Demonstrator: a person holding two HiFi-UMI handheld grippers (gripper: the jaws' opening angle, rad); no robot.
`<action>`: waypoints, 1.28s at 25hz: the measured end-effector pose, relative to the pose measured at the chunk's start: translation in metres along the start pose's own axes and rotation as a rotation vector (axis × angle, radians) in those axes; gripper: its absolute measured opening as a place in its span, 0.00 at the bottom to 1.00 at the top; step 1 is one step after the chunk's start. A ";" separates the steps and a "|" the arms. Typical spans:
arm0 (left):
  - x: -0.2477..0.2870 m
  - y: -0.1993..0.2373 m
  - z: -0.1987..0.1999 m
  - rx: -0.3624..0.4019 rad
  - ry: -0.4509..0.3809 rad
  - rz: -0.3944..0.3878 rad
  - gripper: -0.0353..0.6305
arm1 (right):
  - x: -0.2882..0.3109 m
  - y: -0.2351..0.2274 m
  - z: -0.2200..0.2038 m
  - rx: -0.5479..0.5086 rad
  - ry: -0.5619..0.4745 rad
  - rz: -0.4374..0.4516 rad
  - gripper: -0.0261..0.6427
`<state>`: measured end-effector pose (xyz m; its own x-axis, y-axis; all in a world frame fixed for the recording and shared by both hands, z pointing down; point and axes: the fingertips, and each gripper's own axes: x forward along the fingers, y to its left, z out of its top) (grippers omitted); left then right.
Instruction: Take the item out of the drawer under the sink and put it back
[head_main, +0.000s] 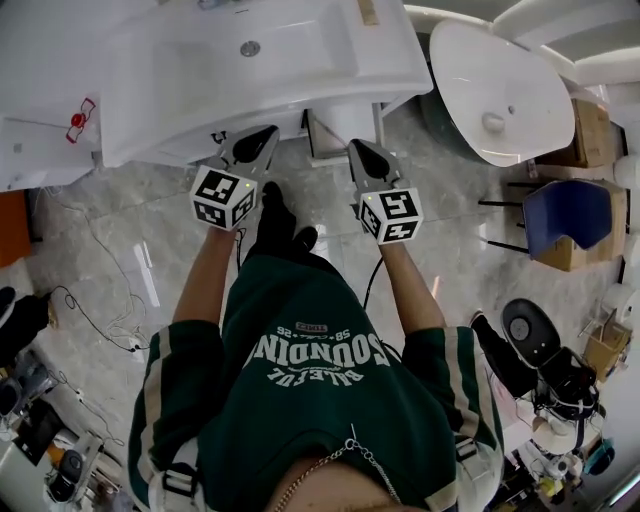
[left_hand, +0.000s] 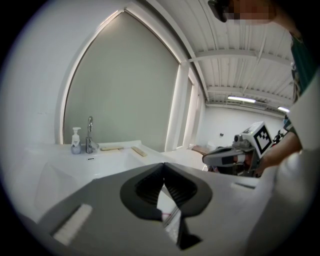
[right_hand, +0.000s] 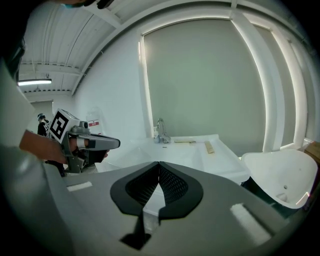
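White sink (head_main: 330, 60) lies just beyond your left tool (head_main: 262, 137) and right tool (head_main: 362, 152), both clenched empty, held side by side near its front edge over marble floor (head_main: 150, 235).

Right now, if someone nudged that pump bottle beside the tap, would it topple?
Likely: the pump bottle stands upright, tall and narrow, so a high push could tip it. It looks small, plastic, probably light. The glossy sink ledge may let it slide.
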<state>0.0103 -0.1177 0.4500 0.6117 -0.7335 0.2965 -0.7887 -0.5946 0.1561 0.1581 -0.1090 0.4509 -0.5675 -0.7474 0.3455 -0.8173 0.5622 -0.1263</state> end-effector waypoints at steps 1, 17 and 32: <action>0.003 0.000 -0.004 -0.004 0.007 -0.004 0.13 | 0.003 -0.002 -0.006 0.003 0.013 0.001 0.04; 0.031 0.004 -0.071 -0.029 0.119 -0.049 0.13 | 0.054 -0.007 -0.112 0.057 0.188 0.071 0.10; 0.040 0.021 -0.121 -0.061 0.161 -0.024 0.13 | 0.131 -0.052 -0.211 -0.146 0.418 0.091 0.16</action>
<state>0.0110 -0.1191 0.5793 0.6168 -0.6537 0.4385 -0.7790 -0.5868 0.2209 0.1474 -0.1613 0.6985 -0.5231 -0.5022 0.6886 -0.7261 0.6857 -0.0514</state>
